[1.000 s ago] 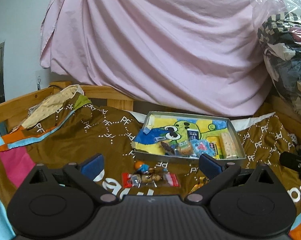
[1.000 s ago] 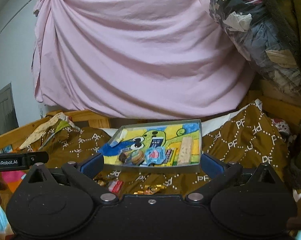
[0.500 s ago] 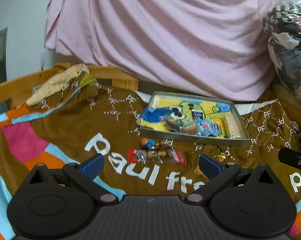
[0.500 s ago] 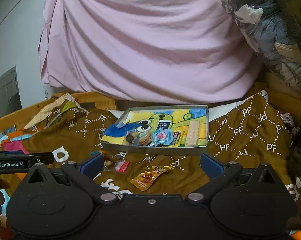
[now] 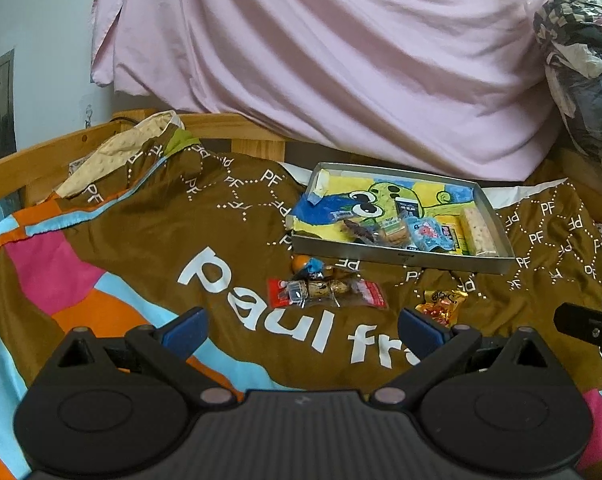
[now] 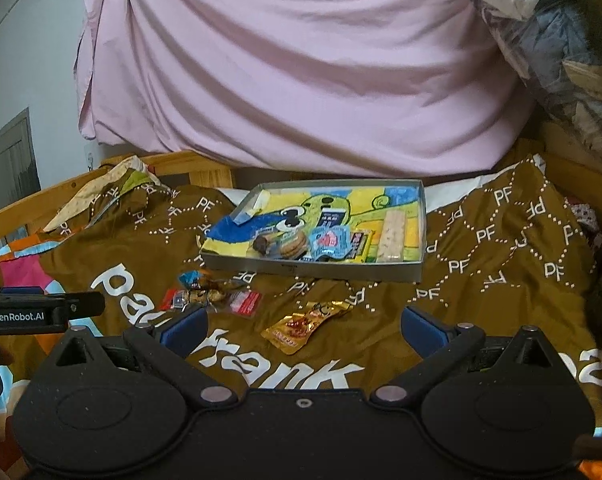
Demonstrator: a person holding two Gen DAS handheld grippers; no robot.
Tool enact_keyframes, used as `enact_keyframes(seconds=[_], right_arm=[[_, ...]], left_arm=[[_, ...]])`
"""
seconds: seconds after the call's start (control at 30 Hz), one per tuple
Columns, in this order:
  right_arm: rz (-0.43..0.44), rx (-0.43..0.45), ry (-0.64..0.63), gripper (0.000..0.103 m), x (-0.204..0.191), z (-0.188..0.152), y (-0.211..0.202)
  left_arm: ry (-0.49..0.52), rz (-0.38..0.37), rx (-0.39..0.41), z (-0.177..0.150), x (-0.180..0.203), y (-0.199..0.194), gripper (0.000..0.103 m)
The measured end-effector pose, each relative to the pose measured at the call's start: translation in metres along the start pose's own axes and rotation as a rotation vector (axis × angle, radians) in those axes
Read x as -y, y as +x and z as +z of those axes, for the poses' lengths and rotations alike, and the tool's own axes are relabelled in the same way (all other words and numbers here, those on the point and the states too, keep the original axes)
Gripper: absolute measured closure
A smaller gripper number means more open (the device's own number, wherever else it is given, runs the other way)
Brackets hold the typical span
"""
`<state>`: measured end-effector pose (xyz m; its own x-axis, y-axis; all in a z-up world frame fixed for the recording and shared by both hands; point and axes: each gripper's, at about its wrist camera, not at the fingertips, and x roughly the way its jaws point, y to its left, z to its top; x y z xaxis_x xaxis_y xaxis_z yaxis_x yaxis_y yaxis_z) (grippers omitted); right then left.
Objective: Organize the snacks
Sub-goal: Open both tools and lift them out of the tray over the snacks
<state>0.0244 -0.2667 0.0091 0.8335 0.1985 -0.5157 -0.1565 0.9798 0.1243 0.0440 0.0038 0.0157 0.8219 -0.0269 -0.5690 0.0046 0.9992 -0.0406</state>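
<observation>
1. Left wrist view: the left gripper hangs over the brown printed bedspread with its jaws wide apart and nothing between them. Straight ahead at 12 o'clock lies a clear packet with red ends, flat on the cloth, and just beyond it at 12 o'clock sits a small blue-and-orange wrapped sweet, touching or nearly touching the packet.
   - The packet looks light, thin and crinkly. The lumps in its clear middle may crush, so I judge a red sealed end to be the safer place to pinch.
   - At 1 o'clock a gold foil sachet lies near the right finger.
   - Farther off, at 1 o'clock, the shallow grey tray with a cartoon lining already holds biscuits, a light blue pouch and a pale bar along its right wall.

2. Right wrist view: the right gripper is likewise spread open and empty. The gold foil sachet lies flat at 12 o'clock, between the finger lines but not yet reached.
   - Foil of this sort is probably slick, soft and almost weightless. Lying flush on yielding bedding, it may slide away or bring cloth up with it, so a low approach across its narrow width, or a nip on a crimped end, seems best.
   - The red-ended packet is at 11 o'clock.
   - The tray stands beyond at 12 o'clock, well apart from both loose snacks.
</observation>
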Motion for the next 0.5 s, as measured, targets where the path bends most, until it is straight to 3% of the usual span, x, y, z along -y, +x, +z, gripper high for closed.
enact_keyframes(seconds=[0.5], right_arm=[[-0.003, -0.050, -0.041, 0.001, -0.0102, -0.0043, 0.0076]], left_arm=[[0.040, 0.008, -0.019, 0.0055, 0.0032, 0.0067, 0.000]])
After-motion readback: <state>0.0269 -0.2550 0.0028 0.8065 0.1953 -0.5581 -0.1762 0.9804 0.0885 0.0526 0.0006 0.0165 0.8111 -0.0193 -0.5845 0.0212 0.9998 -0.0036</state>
